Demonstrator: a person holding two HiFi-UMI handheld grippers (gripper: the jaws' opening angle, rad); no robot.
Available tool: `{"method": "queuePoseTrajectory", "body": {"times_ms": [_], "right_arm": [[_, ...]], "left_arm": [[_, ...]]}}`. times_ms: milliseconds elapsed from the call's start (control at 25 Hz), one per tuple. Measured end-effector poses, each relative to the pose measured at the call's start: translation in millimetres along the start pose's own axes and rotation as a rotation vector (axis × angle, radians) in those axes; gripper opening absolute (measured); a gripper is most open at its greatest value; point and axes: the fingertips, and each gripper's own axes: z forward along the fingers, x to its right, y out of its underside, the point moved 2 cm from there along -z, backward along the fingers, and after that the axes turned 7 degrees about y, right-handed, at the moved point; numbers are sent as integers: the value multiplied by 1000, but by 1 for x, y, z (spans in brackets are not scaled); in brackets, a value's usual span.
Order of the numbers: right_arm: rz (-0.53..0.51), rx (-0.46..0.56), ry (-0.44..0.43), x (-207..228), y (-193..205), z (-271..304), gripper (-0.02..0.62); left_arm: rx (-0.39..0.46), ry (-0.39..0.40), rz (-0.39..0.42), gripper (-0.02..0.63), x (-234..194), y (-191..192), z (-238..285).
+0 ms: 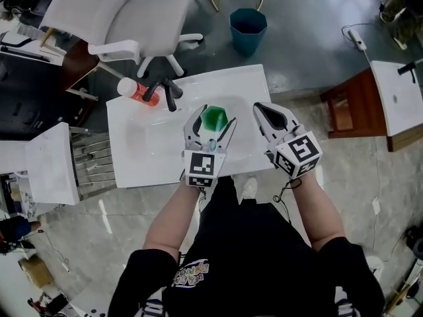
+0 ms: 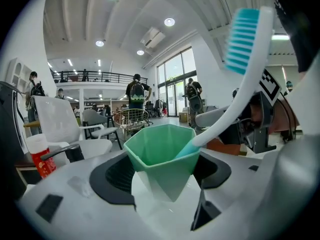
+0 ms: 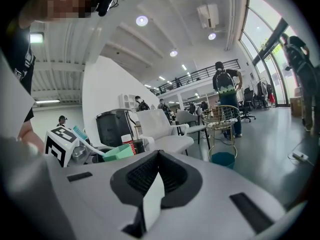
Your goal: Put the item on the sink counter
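A green faceted cup (image 1: 214,118) hangs over the basin of the white sink counter (image 1: 152,170), and my left gripper (image 1: 213,124) is shut on it. In the left gripper view the cup (image 2: 162,154) sits between the two jaws, and a white toothbrush (image 2: 240,79) with teal bristles leans out of it to the right. My right gripper (image 1: 264,114) hovers just right of the cup, over the counter's right part, shut with nothing in it. From the right gripper view (image 3: 155,184) the cup (image 3: 119,152) and toothbrush (image 3: 82,136) show at the left.
A black faucet (image 1: 168,91) and a red bottle (image 1: 137,91) with a white cap stand at the counter's back left. A white office chair (image 1: 132,18) and a teal bin (image 1: 248,28) are beyond. A metal rack (image 1: 92,167) stands left, a brown table (image 1: 350,107) right.
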Motion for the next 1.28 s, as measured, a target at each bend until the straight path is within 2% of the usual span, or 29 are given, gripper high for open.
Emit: {"method": "queuePoseTrajectory", "body": {"times_ms": [360, 680, 1280], "right_arm": [[33, -43, 52, 21, 12, 32, 54], [57, -76, 97, 29, 22, 49, 54], [99, -127, 159, 51, 46, 56, 54]], "left_arm": [[-17, 3, -26, 336, -34, 28, 44], [-31, -26, -71, 336, -67, 55, 74], [-83, -57, -63, 336, -97, 92, 121]]}}
